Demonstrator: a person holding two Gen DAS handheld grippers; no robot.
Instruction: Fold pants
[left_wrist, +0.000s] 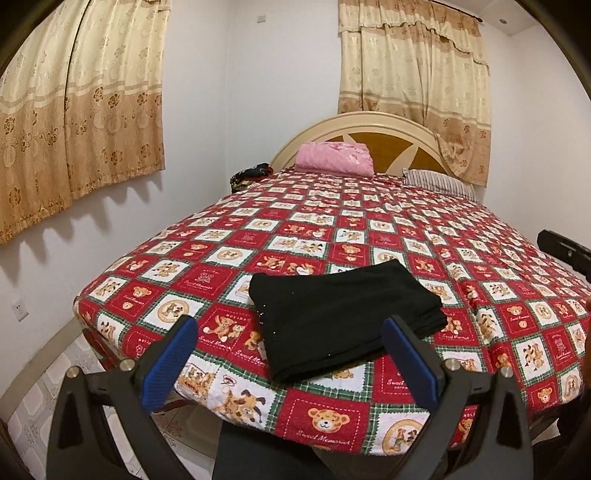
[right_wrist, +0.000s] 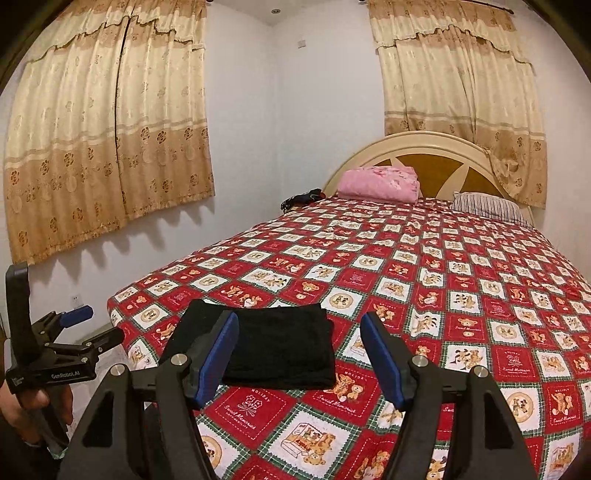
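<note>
The black pants (left_wrist: 343, 317) lie folded into a flat rectangle near the foot corner of the bed; they also show in the right wrist view (right_wrist: 284, 347). My left gripper (left_wrist: 291, 354) is open and empty, held above the bed's near edge just short of the pants. My right gripper (right_wrist: 299, 354) is open and empty, also short of the pants, its left finger (right_wrist: 218, 354) covering part of them. The left gripper also shows from the side at the left of the right wrist view (right_wrist: 88, 325).
The bed carries a red teddy-bear patchwork cover (left_wrist: 369, 229). A pink folded blanket (left_wrist: 334, 157) and a striped pillow (left_wrist: 439, 182) lie by the headboard (left_wrist: 391, 140). A dark item (left_wrist: 251, 175) sits at the bed's far left. Curtains hang on both walls. Tiled floor (left_wrist: 44, 391) lies left.
</note>
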